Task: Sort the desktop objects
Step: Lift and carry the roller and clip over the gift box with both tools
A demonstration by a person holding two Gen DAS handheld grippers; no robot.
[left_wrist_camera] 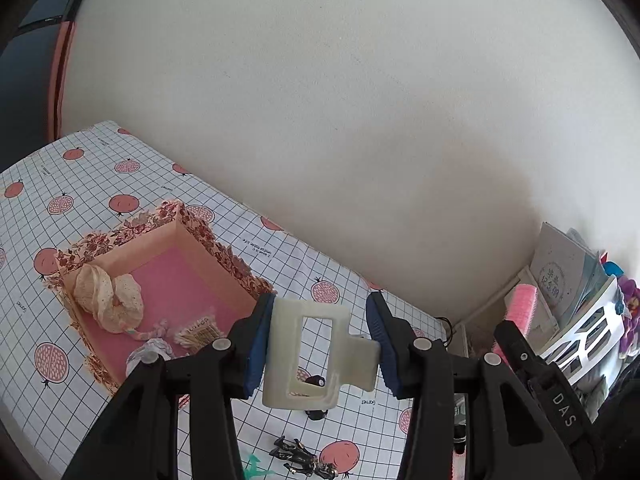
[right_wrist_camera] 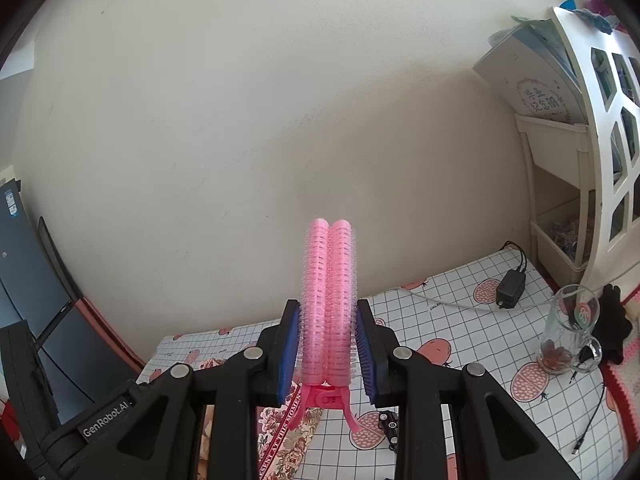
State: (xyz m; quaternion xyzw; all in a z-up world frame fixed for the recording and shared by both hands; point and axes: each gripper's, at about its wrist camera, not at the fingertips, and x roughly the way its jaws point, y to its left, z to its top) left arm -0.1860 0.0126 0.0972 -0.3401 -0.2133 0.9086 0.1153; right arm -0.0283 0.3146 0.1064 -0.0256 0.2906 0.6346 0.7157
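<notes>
Starting at the left of the left wrist view, I am seeing the floral-edged pink box [left_wrist_camera: 160, 280] sitting open on the gridded pomegranate-print tablecloth [left_wrist_camera: 100, 184]. Inside it are lying a cream dotted scrunchie [left_wrist_camera: 110, 298], a braided hair tie [left_wrist_camera: 154, 330] and a small pack of cotton swabs [left_wrist_camera: 200, 334].

Moving right, my left gripper [left_wrist_camera: 320, 344] is pinching a cream rectangular hair claw clip [left_wrist_camera: 316, 354] — the blue pads [left_wrist_camera: 258, 350] are pressing on its two sides, and the clip is hanging clear above the cloth. Below it, a small black item [left_wrist_camera: 316, 382] and some dark hair clips [left_wrist_camera: 300, 456] are lying on the cloth. At the far right, a white shelf unit [left_wrist_camera: 588, 336] with booklets is standing against the wall.

In the right wrist view, a dark monitor [right_wrist_camera: 36, 280] is showing at the left edge. At centre, my right gripper [right_wrist_camera: 328, 350] is clamping a pink double-roller hair clip [right_wrist_camera: 329, 300] — the rollers are standing upright between the pads, the hinge pointing down. Further right, a black power adapter [right_wrist_camera: 510, 286] and a glass mug [right_wrist_camera: 568, 332] are resting on the cloth.
</notes>
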